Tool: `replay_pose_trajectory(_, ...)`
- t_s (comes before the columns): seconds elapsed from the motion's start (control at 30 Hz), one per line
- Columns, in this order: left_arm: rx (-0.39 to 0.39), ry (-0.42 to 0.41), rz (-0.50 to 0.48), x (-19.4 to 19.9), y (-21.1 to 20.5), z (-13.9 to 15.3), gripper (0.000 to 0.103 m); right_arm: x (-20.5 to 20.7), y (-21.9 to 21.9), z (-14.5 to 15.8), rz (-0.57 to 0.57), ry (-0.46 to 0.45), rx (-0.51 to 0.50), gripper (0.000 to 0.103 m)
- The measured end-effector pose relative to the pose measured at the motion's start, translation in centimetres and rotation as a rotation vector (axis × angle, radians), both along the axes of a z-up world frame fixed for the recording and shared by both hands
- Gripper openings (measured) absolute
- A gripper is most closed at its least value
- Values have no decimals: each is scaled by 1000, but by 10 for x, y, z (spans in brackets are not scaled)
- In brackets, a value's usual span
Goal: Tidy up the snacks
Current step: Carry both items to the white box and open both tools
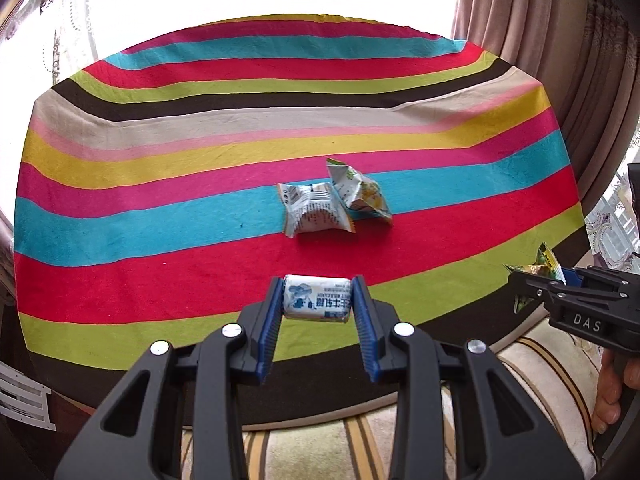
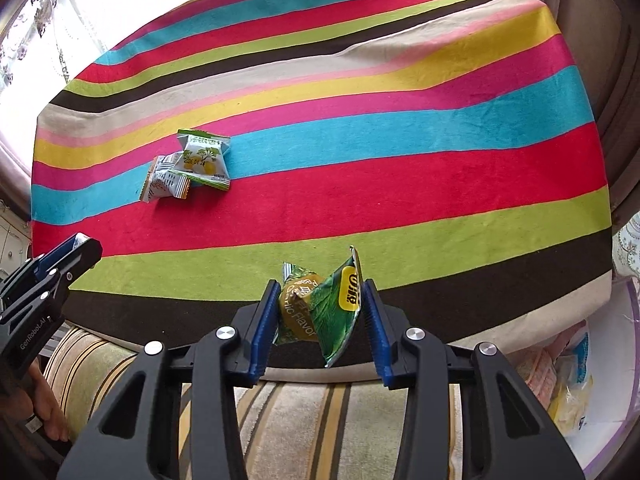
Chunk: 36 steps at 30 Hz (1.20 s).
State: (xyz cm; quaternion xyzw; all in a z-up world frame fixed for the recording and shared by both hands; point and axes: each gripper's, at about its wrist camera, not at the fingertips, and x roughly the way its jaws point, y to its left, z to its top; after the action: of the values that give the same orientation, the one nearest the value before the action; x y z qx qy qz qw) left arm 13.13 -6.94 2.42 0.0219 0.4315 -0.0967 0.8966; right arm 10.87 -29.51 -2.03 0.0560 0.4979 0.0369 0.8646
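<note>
My left gripper (image 1: 318, 300) is shut on a small white-and-blue snack packet (image 1: 316, 294), held above the near edge of the striped tablecloth (image 1: 160, 248). Held just above that same edge, a crumpled green snack bag (image 2: 332, 312) has my right gripper (image 2: 322, 306) shut on it. Each gripper shows in the other's view: the right gripper (image 1: 534, 280) with its green bag (image 1: 546, 260), and the left gripper (image 2: 82, 248). Two more packets lie touching mid-table: a white one (image 1: 316, 214) (image 2: 164, 184) and a green-and-white one (image 1: 360, 192) (image 2: 204, 156).
A striped cushion (image 2: 320, 420) lies below the table's near edge. Brown curtains (image 1: 532, 40) hang at the back right, with a bright window behind. A clear plastic bag of snacks (image 2: 576, 384) sits low on the right. A person's hand (image 1: 612, 392) grips the right tool.
</note>
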Motion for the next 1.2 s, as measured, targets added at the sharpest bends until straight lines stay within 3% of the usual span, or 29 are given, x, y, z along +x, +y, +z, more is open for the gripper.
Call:
replay_pose_trajectory(0.53,63,8,-181,-20,-95,9,35,-31,-78,6,-96,-50,70,40)
replay_pose_trajectory(1.2,115,31,-510,-60,-250,1,35,-94,-218,-28,-340,-22,110,41)
